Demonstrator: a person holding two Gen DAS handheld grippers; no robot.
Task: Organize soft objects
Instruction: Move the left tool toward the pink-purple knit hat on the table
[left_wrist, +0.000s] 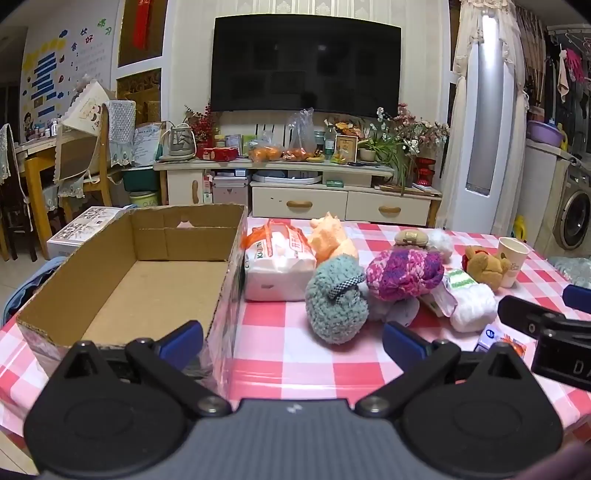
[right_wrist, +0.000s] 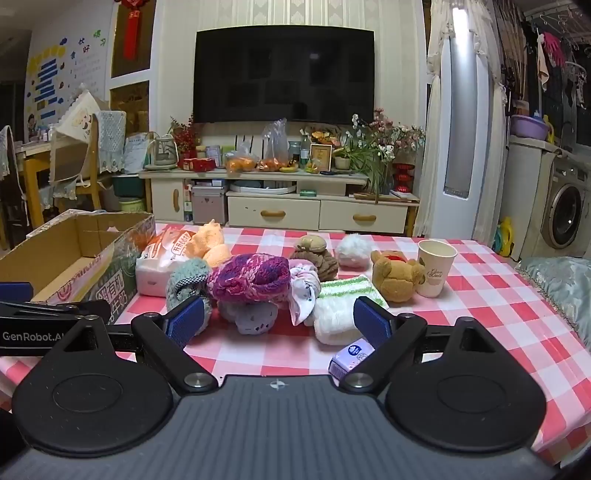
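An empty cardboard box (left_wrist: 147, 280) stands open at the table's left; it also shows in the right wrist view (right_wrist: 74, 254). Soft things lie in a cluster to its right: a teal fuzzy hat (left_wrist: 334, 302), a pink-purple knit hat (left_wrist: 404, 273) (right_wrist: 251, 277), an orange plush (left_wrist: 330, 236), a brown bear plush (right_wrist: 395, 275), a white-green towel (right_wrist: 343, 306), a tissue pack (left_wrist: 277, 262). My left gripper (left_wrist: 291, 338) is open and empty, just in front of the box corner and teal hat. My right gripper (right_wrist: 279, 321) is open and empty in front of the knit hat.
A paper cup (right_wrist: 436, 267) stands beside the bear. A small purple tissue packet (right_wrist: 351, 356) lies by my right finger. The red-checked tablecloth (right_wrist: 498, 314) covers the table. A TV cabinet (right_wrist: 280, 206) stands behind, a cushion (right_wrist: 561, 284) at the right.
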